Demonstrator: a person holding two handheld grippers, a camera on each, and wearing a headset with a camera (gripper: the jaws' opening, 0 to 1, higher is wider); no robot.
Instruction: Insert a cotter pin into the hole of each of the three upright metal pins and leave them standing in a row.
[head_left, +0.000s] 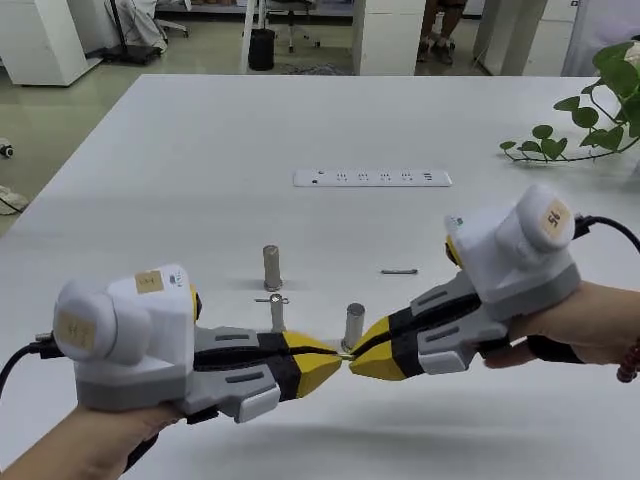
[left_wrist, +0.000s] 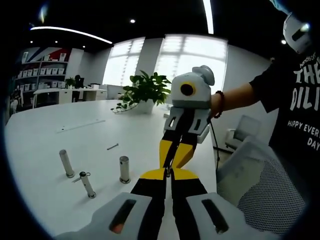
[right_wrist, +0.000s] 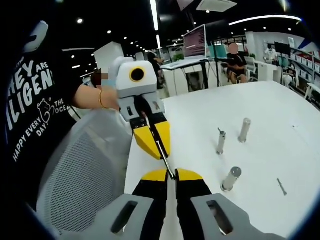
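We note left gripper (head_left: 336, 362) and right gripper (head_left: 354, 360) tip to tip above white counter (head_left: 200, 180); both pairs of fingers narrow, pinching one thin metal cotter pin (right_wrist: 163, 152); upright grey metal pin (head_left: 354, 325) just on far side.

The person's black T-shirt (left_wrist: 300, 115) carries white print: "HAPPY EVER…", "DILI…" in the left gripper view, "HEY ARE", "ILIGEN" in the right.

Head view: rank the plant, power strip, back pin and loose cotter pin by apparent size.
1. Plant, though cut off by the frame edge.
2. Power strip.
3. Back pin.
4. Loose cotter pin, shorter and far thinner than the pin.
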